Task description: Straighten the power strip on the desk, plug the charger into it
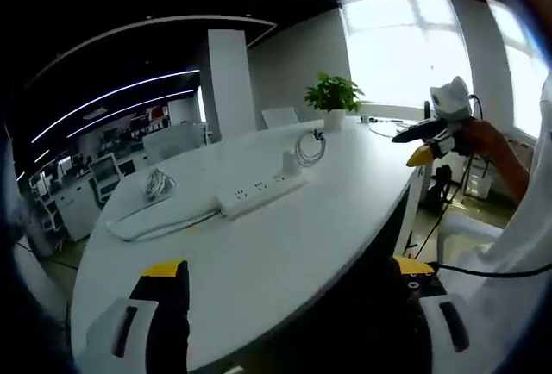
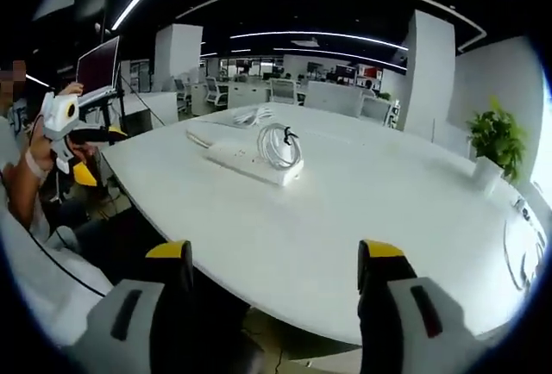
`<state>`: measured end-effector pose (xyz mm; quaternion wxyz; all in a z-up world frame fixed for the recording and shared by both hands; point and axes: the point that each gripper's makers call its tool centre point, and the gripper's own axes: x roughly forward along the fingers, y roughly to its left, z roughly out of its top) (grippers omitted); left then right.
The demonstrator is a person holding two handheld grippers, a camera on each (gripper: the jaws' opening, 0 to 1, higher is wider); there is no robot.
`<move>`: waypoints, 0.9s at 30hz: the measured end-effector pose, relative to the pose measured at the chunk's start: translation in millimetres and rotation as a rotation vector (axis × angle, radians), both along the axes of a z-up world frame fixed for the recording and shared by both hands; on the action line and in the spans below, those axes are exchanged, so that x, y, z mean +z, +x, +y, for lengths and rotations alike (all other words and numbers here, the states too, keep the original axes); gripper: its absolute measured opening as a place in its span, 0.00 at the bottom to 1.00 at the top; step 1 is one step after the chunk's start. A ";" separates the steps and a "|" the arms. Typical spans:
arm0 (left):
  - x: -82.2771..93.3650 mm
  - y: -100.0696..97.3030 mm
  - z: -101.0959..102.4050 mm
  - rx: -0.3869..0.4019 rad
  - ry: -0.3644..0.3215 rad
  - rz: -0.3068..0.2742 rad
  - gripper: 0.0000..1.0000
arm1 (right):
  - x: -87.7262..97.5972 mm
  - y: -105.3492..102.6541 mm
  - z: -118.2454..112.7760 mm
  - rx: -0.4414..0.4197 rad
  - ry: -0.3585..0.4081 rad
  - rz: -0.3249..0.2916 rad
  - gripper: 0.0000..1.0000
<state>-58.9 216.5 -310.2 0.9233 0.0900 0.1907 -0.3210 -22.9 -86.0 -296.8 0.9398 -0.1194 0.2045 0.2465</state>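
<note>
A white power strip [image 1: 257, 192] lies at a slant on the white oval desk [image 1: 285, 253]. At one end of it stands a white charger [image 1: 290, 166] with its coiled cable [image 1: 309, 146]; whether it is plugged in I cannot tell. In the right gripper view the strip [image 2: 244, 159] carries the coil [image 2: 278, 145] at its near end. My left gripper [image 1: 289, 283] is open at the desk's near edge, well short of the strip. My right gripper [image 2: 274, 258] is open too, off the desk's other side. Each shows in the other's view: right gripper [image 1: 414, 144], left gripper [image 2: 93, 155].
A potted plant [image 1: 334, 96] stands at the desk's far end by the window. A second white cable bundle [image 1: 157, 183] and a flat white cord [image 1: 159, 219] lie beyond the strip. More cable [image 2: 522, 249] lies near the plant [image 2: 493, 140]. Office desks and chairs fill the background.
</note>
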 end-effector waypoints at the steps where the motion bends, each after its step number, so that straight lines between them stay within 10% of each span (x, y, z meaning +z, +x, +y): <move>1: 0.1 0.2 0.2 0.003 -0.002 0.000 0.96 | 0.4 -0.2 0.6 0.001 0.003 0.000 0.77; 27: 10.8 -11.7 -7.8 -0.023 0.031 -0.041 0.96 | 15.6 -17.3 12.0 0.020 0.035 -0.047 0.78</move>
